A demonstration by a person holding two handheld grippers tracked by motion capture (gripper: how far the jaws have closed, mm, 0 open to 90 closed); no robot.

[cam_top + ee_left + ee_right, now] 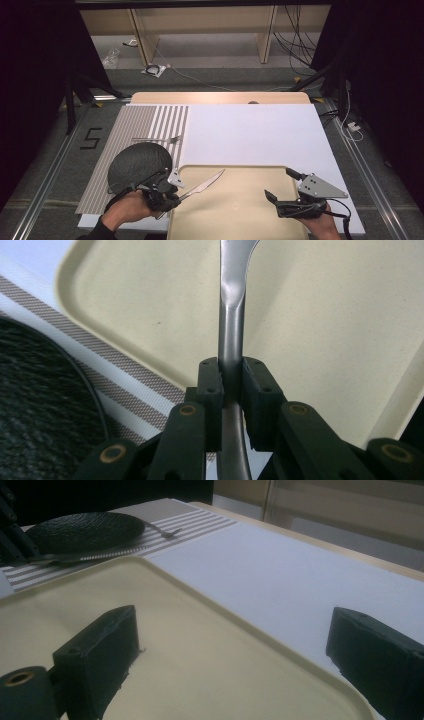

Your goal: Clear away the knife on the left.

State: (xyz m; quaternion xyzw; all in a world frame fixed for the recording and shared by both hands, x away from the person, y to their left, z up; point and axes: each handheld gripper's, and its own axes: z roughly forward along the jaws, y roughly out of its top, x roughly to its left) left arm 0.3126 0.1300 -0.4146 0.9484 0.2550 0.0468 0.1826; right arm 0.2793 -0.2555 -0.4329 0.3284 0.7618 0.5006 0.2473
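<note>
The knife lies slantwise over the beige tray's left edge, blade tip pointing up and right, handle down toward the person. The left hand-held gripper, just beside the dark plate, is clenched on the handle, its hand wrapped low around it. Over the tray's right side, the right hand-held gripper hovers with jaws spread wide and nothing between them.
</note>
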